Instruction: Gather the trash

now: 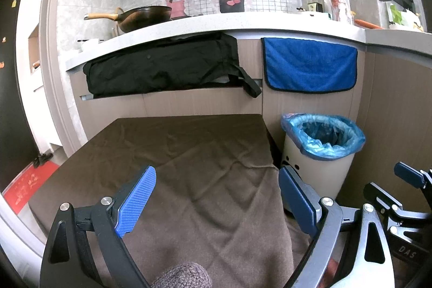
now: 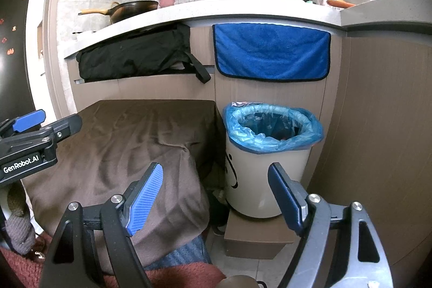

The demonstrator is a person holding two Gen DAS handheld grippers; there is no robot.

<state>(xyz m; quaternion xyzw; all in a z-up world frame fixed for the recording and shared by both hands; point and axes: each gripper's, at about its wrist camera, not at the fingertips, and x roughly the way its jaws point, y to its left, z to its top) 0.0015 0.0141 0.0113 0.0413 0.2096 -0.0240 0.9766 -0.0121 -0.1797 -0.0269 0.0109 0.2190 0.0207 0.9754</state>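
Observation:
A white trash bin (image 2: pixel 267 174) with a blue liner bag (image 2: pixel 272 128) stands on a low wooden block to the right of a table covered in brown cloth (image 2: pixel 129 142). It also shows in the left wrist view (image 1: pixel 318 166). A small dark item lies deep in the bag. My left gripper (image 1: pixel 216 199) is open and empty above the cloth (image 1: pixel 202 166). My right gripper (image 2: pixel 216 199) is open and empty, in front of the bin. No loose trash shows on the cloth.
A kitchen counter (image 1: pixel 216 23) runs behind, with a wok (image 1: pixel 143 16), bottles and a carrot. A black bag (image 1: pixel 162 66) and a blue towel (image 1: pixel 310 66) hang from its edge. A wooden cabinet wall (image 2: pixel 378 126) stands right of the bin.

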